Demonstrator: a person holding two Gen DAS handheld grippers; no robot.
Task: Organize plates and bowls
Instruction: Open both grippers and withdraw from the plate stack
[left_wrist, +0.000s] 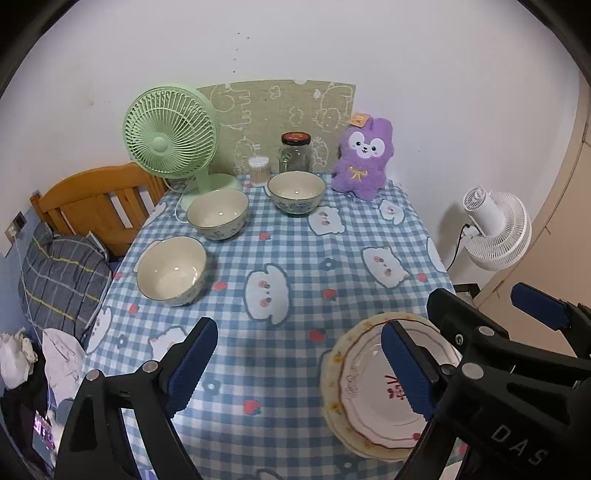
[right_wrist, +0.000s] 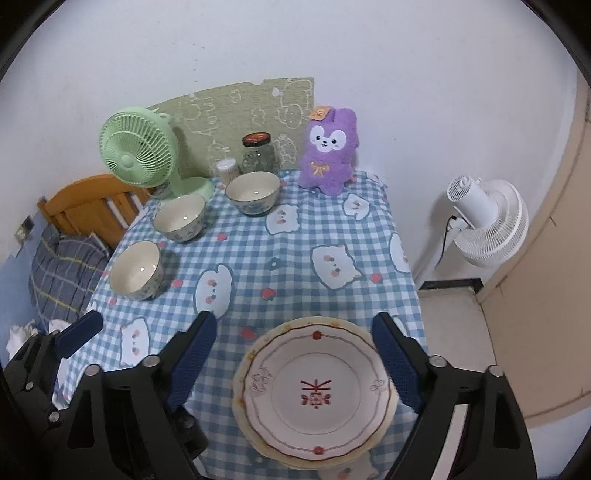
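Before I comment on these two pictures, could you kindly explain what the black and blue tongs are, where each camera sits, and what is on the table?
Each picture comes from a fisheye camera mounted on a hand-held gripper, looking along its two blue-padded fingers. The left gripper and the right gripper are both open and hold nothing. On the checked tablecloth lies a stack of plates near the front, below the right gripper. Three bowls stand apart on the left: the near bowl, the middle bowl and the far bowl. At the back stand a green fan, a jar and a purple plush toy.
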